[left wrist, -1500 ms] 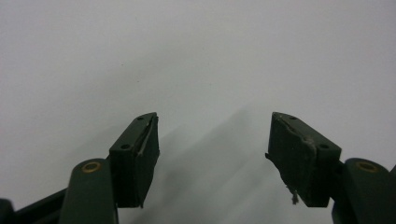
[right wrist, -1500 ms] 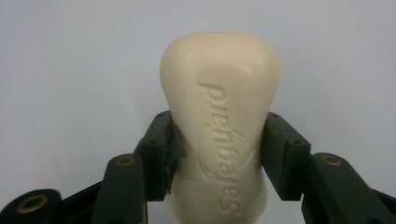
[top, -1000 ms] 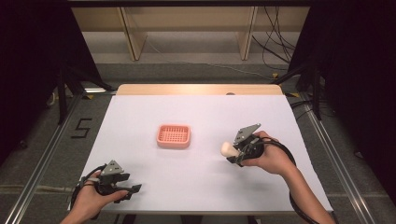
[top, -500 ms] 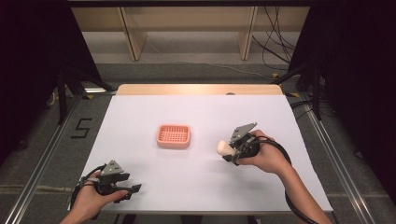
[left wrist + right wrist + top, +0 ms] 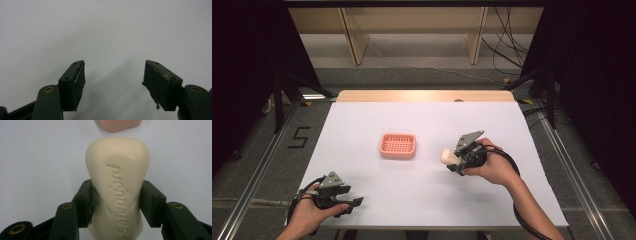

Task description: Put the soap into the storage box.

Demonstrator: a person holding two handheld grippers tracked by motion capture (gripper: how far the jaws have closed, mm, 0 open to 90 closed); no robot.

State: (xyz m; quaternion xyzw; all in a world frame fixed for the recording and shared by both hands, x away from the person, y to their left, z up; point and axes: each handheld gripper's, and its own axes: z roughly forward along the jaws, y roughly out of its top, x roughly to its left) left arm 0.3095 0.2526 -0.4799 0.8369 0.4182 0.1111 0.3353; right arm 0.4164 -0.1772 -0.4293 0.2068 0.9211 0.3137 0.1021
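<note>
Right gripper (image 5: 455, 160) clamped on a cream soap bar (image 5: 117, 185), both jaws pressing its narrow waist; embossed lettering faces the camera. Bar sticks out past the jaw tips, pointing toward the pink dish (image 5: 398, 145). In the high view the soap (image 5: 448, 156) sits held above the white table (image 5: 422, 120), right of the dish and near it, not touching. In the right gripper view the dish edge (image 5: 117, 125) shows just beyond the bar's far end.

Left gripper (image 5: 346, 202) at the near-left table corner, well apart from dish and soap. Its jaws stand wide apart, nothing between them, bare table (image 5: 105, 30) beneath.
</note>
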